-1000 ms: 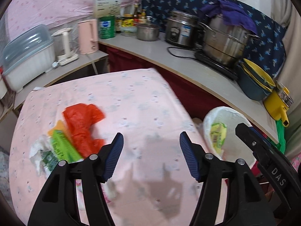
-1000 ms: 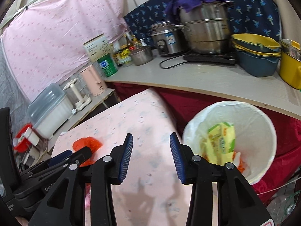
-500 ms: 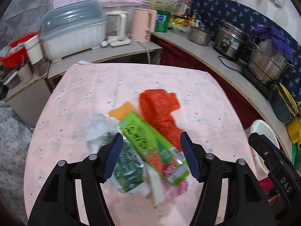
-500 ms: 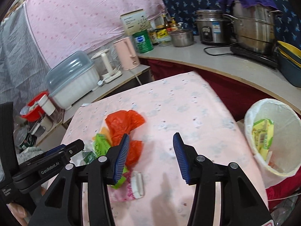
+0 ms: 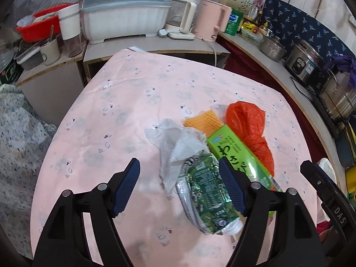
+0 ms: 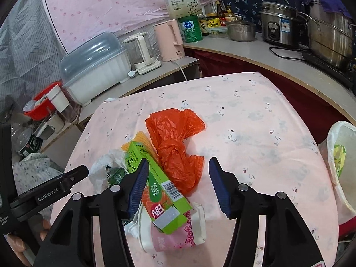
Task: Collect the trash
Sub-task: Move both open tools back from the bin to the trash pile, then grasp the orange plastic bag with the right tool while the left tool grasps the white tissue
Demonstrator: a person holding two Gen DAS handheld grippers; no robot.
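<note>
Pink tablecloth (image 5: 138,93); both grippers angled down over trash pile (image 5: 213,155), fingers opening.

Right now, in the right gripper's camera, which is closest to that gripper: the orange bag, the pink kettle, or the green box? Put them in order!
1. Green box: nearest, lying against the left finger of the right gripper, whose jaws are opening.
2. Orange bag: next, just ahead between the fingers on the pink table.
3. Pink kettle: farthest, up on the back counter.

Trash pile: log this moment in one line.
left gripper: opening, empty | right gripper: opening, empty | trash pile: on table | bin: lined
</note>
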